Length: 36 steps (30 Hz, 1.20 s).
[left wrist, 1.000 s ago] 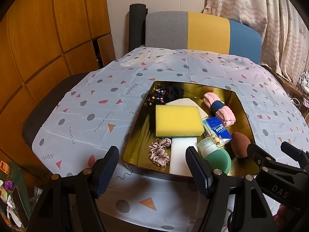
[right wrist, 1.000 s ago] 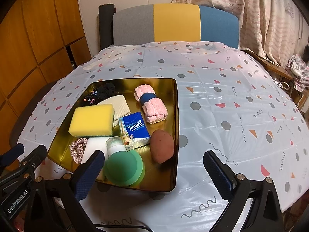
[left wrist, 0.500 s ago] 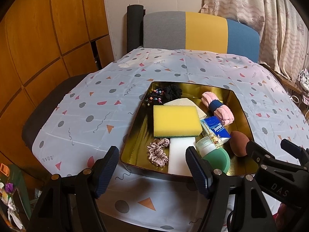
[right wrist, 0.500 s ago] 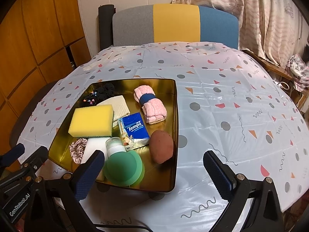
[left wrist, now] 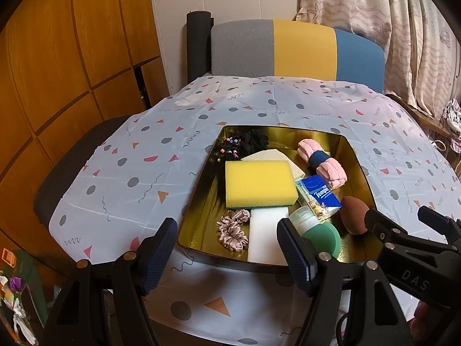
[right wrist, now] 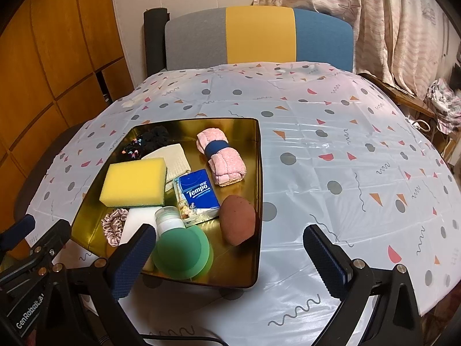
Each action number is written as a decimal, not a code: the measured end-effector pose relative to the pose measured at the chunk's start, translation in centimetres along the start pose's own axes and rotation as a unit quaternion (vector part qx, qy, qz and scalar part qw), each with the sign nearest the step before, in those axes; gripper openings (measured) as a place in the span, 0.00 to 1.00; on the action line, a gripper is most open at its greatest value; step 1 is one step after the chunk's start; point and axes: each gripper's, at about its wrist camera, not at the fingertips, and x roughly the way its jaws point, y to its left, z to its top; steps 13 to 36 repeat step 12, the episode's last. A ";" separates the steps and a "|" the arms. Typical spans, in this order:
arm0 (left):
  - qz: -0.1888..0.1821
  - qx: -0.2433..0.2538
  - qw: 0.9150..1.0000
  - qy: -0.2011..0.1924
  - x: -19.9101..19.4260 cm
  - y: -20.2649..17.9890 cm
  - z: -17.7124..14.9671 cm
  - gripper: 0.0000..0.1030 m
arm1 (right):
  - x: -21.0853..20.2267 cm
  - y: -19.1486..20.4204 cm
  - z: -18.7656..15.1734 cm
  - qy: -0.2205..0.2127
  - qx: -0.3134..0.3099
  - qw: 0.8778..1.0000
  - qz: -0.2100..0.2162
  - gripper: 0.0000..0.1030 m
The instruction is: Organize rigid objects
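Desk under a white patterned cloth; tricolour chair at its far edge, curtain behind right. Gold tray sits toward the desk's near left side. In it: yellow sponge mid-left, overlapping a cream cloth; pink rolled towel at far right; green bottle at near edge; brown egg-shaped sponge near right wall; Tempo tissue pack centre; pink scrunchie near left. Left tongs apart, empty, above the tray's near left corner. Right tongs apart, empty, straddling the near right corner.
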 end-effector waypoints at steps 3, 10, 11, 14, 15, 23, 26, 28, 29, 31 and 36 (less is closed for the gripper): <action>0.009 0.002 1.000 -0.006 -0.1 0.0 -0.1 0.71 | 0.0 0.0 0.0 0.001 0.000 1.000 0.000 1.00; 0.024 0.013 0.999 -0.023 -0.5 -0.2 -0.2 0.68 | 0.2 -0.1 -0.1 0.003 0.002 1.000 0.000 1.00; 0.023 0.013 0.999 -0.022 -0.4 -0.2 -0.2 0.68 | 0.2 -0.2 -0.1 0.003 0.003 1.000 0.000 1.00; 0.022 0.012 1.000 -0.019 -0.4 -0.2 -0.1 0.68 | 0.2 -0.3 0.0 0.001 0.004 1.000 0.000 1.00; 0.022 0.012 1.000 -0.019 -0.4 -0.2 -0.1 0.68 | 0.2 -0.3 0.0 0.001 0.004 1.000 0.000 1.00; 0.022 0.012 1.000 -0.019 -0.4 -0.2 -0.1 0.68 | 0.2 -0.3 0.0 0.001 0.004 1.000 0.000 1.00; 0.022 0.012 1.000 -0.019 -0.4 -0.2 -0.1 0.68 | 0.2 -0.3 0.0 0.001 0.004 1.000 0.000 1.00; 0.022 0.012 1.000 -0.019 -0.4 -0.2 -0.1 0.68 | 0.2 -0.3 0.0 0.001 0.004 1.000 0.000 1.00; 0.022 0.012 1.000 -0.019 -0.4 -0.2 -0.1 0.68 | 0.2 -0.3 0.0 0.001 0.004 1.000 0.000 1.00; 0.022 0.012 1.000 -0.019 -0.4 -0.2 -0.1 0.68 | 0.2 -0.3 0.0 0.001 0.004 1.000 0.000 1.00; 0.022 0.012 1.000 -0.019 -0.4 -0.2 -0.1 0.68 | 0.2 -0.3 0.0 0.001 0.004 1.000 0.000 1.00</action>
